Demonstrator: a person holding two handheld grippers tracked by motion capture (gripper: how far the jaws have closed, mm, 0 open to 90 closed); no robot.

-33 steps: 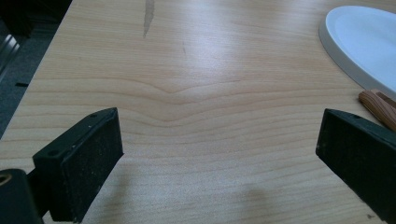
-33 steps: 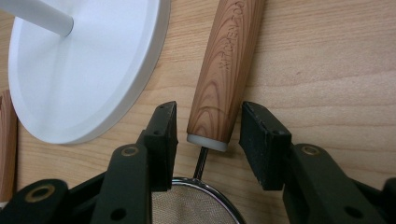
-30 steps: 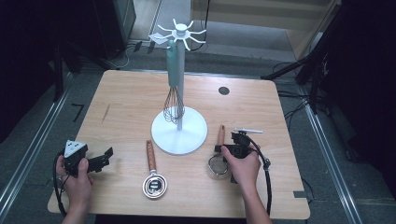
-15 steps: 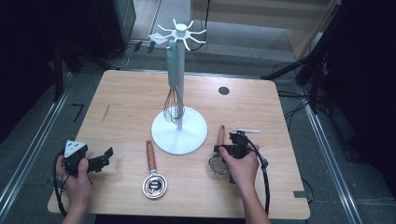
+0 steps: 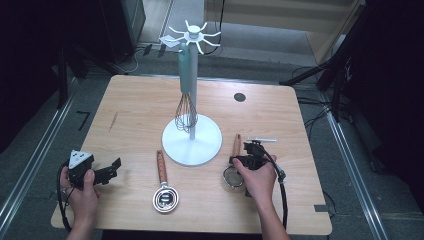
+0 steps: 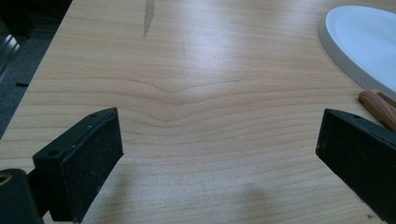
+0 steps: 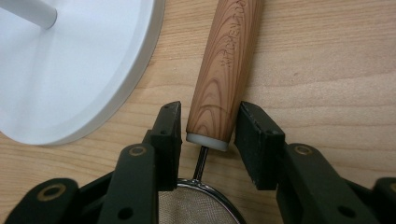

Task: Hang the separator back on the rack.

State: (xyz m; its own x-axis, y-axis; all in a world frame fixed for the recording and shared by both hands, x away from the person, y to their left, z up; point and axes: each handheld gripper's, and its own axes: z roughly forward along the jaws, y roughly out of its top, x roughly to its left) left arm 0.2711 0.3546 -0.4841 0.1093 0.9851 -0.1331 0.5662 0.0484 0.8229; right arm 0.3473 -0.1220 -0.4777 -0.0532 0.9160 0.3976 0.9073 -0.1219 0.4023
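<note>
At the near left corner of the table [image 5: 125,95], the left gripper [image 5: 107,172] hangs idle, its jaws wide apart over bare wood with nothing between them.

Near the front edge, right of centre, the right gripper [image 7: 206,128] is down on the strainer [image 5: 233,175]. Its jaws straddle the lower end of the wooden handle [image 7: 226,65], just above the mesh bowl. The right jaw looks to be touching the wood, while a thin gap shows at the left one, so the jaws are closing but I judge them not yet clamped. The strainer lies flat on the table, handle pointing toward the far edge, just beside the rim of the stand's base [image 7: 70,70].

The work seems to be hanging utensils on the stand [image 5: 192,100], and it looks about a third done: one whisk [image 5: 186,112] hangs from a hook beside the pole at the table's middle. Left to do, as I read it: grip and lift the strainer, hook it, then the same for the scoop [image 5: 164,187] lying near the front edge at centre.

Count: two grippers, one strainer, one wooden-handled scoop, one whisk, one stand. One small white object [image 5: 262,140] lies past the right gripper; I cannot tell what it is. One dark round mark [image 5: 240,97] sits toward the far right corner.
</note>
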